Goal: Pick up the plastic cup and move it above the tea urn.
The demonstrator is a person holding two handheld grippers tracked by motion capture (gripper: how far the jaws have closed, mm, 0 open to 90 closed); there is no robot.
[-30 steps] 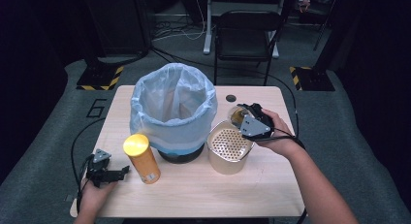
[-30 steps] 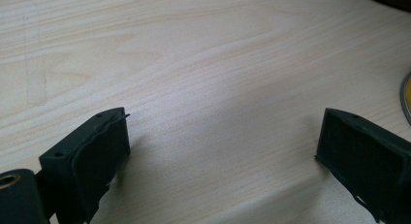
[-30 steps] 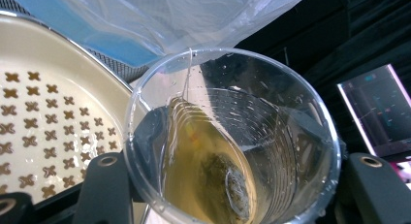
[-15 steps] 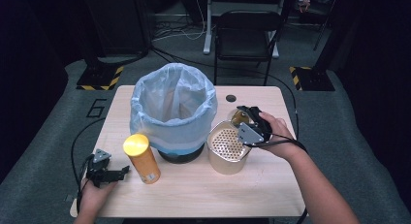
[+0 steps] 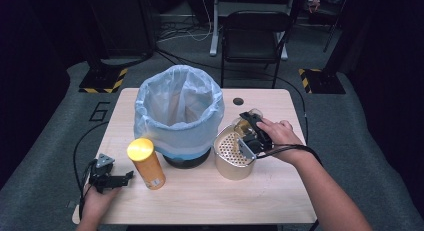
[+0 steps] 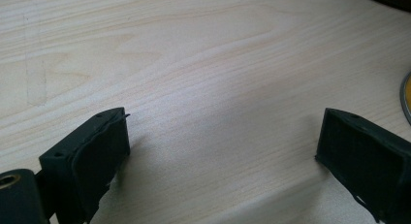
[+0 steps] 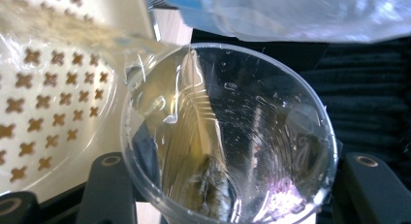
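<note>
Right gripper view: liquid (image 7: 72, 32) pouring from clear cup (image 7: 228, 136).

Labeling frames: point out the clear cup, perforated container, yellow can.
clear cup (image 7: 228, 136), right gripper view, inner wall
perforated container (image 5: 231, 147), high view, perforated insert
yellow can (image 5: 140, 149), high view, lid

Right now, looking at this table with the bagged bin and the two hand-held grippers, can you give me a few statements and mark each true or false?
1. The right gripper is clamped on a clear plastic cup, tipped over the cream perforated strainer pot. True.
2. The left gripper grips the tall yellow canister. False: its jaws stand open over bare wooden table.
3. The bin lined with a pale plastic bag lies on its side. False: it stands upright.
4. Yellowish liquid runs from the cup. True.
</note>
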